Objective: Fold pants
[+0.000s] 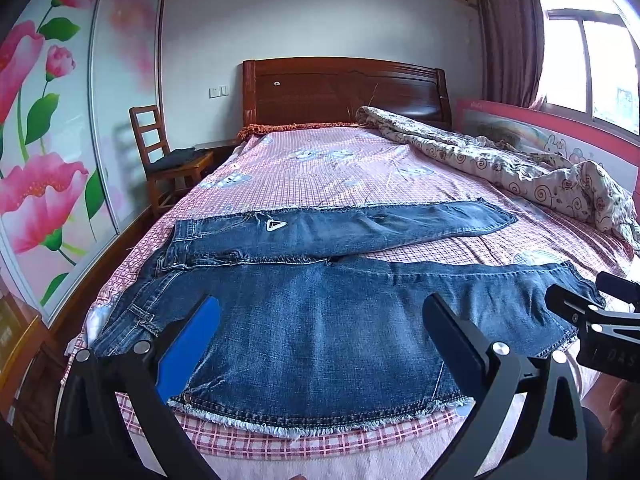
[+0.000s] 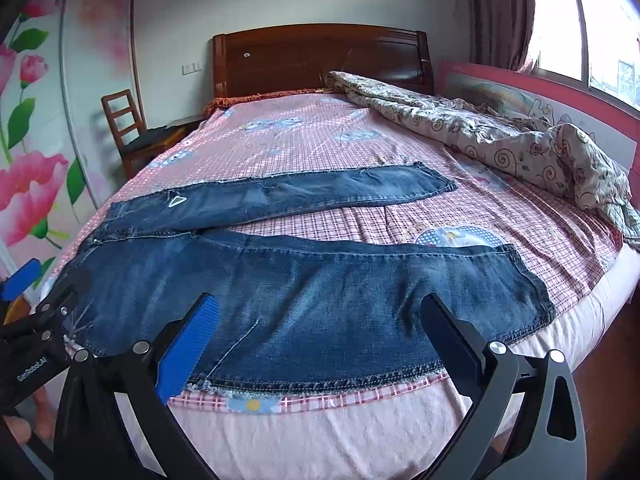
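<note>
Two claws hover at the near edge of the bed (image 1: 320,168), both spread wide and gripping nothing. The left claw (image 1: 320,312) hangs over the near leg of the jeans (image 1: 320,320), its blue pad (image 1: 188,352) on the left and its black finger on the right, with denim showing in the gap between them. The right claw (image 2: 320,312) sits the same way farther right along that leg, toward the hem end, and it also shows at the right edge of the left wrist view; whether either claw touches the cloth cannot be told.

The jeans lie flat and unfolded across the pink checked sheet (image 2: 440,224), waistband to the left and both hems to the right. The far leg (image 2: 280,196) angles away from the near one, so a wedge of sheet shows between them on the right. A frayed edge of the near leg runs along the near side of the bed.

A crumpled quilt (image 1: 500,160) is heaped on the far right of the bed, well apart from the jeans. A wooden headboard (image 1: 344,92) stands at the far end, and a wooden chair (image 1: 168,156) stands to the left beside a flowered wardrobe (image 1: 48,140).
</note>
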`<state>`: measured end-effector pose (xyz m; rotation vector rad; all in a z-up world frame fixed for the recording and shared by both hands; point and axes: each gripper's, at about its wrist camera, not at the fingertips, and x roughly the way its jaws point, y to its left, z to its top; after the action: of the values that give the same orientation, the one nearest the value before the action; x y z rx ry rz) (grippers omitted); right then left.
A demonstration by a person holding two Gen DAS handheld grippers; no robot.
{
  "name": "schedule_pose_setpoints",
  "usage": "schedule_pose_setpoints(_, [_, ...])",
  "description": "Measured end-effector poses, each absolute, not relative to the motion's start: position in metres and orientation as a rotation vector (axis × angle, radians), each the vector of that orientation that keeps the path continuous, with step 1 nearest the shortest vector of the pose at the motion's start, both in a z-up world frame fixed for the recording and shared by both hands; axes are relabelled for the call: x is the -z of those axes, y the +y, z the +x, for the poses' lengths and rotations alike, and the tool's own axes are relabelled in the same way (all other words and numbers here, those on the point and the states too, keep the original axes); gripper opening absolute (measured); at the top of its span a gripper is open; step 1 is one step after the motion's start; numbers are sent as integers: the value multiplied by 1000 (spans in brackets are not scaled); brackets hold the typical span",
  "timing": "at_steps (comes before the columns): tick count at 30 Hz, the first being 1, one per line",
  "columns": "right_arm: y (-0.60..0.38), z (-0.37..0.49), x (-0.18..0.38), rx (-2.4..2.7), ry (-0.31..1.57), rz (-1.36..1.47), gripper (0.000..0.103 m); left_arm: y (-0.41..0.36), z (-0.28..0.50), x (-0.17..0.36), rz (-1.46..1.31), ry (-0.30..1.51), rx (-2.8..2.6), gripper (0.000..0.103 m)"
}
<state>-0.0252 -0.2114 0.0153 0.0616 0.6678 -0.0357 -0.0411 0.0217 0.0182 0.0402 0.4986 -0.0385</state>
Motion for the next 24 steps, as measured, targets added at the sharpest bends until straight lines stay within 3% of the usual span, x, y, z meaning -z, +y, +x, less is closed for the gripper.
schedule_pose_setpoints(24, [-213, -23, -8, 36, 689, 71, 100, 21, -40, -11, 36, 520, 41, 101])
